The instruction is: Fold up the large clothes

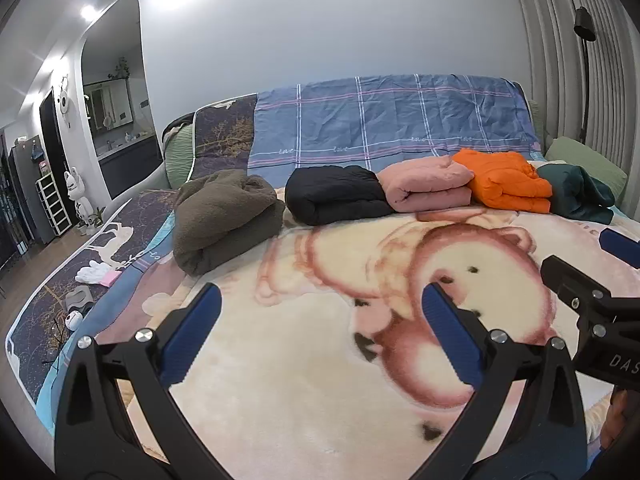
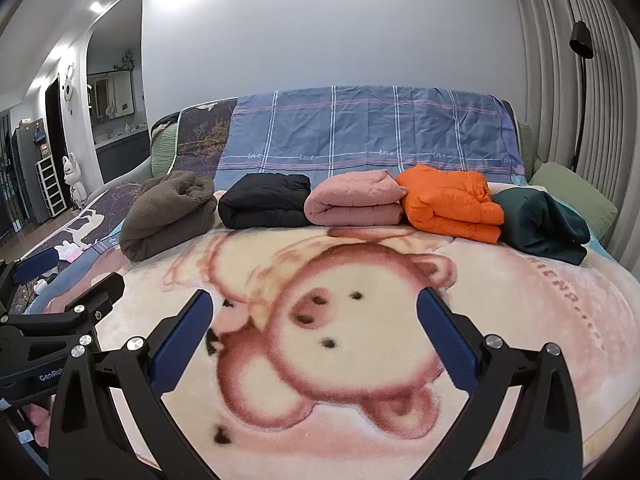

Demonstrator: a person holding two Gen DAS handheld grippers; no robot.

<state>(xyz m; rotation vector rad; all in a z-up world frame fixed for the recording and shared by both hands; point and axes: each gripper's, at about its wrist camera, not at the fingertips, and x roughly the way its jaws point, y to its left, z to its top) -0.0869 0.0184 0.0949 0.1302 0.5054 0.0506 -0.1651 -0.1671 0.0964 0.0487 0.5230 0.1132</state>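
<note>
Several folded garments lie in a row at the far side of the bed: a brown fleece [image 1: 224, 216] [image 2: 168, 212], a black jacket [image 1: 336, 194] [image 2: 266, 200], a pink jacket [image 1: 426, 186] [image 2: 354, 200], an orange jacket [image 1: 508, 182] [image 2: 452, 200] and a dark green garment [image 1: 580, 194] [image 2: 540, 224]. My left gripper [image 1: 320, 300] is open and empty above the cream bear blanket [image 1: 300, 360]. My right gripper [image 2: 314, 306] is open and empty above the same blanket [image 2: 360, 420]. Each gripper shows at the edge of the other's view.
A blue plaid sheet [image 1: 380, 120] [image 2: 360, 128] covers the headboard. A green pillow [image 2: 572, 196] lies at the right. White gloves [image 1: 94, 272] and small items sit on the bed's left edge. A floor lamp [image 2: 580, 80] stands at the right by the curtain.
</note>
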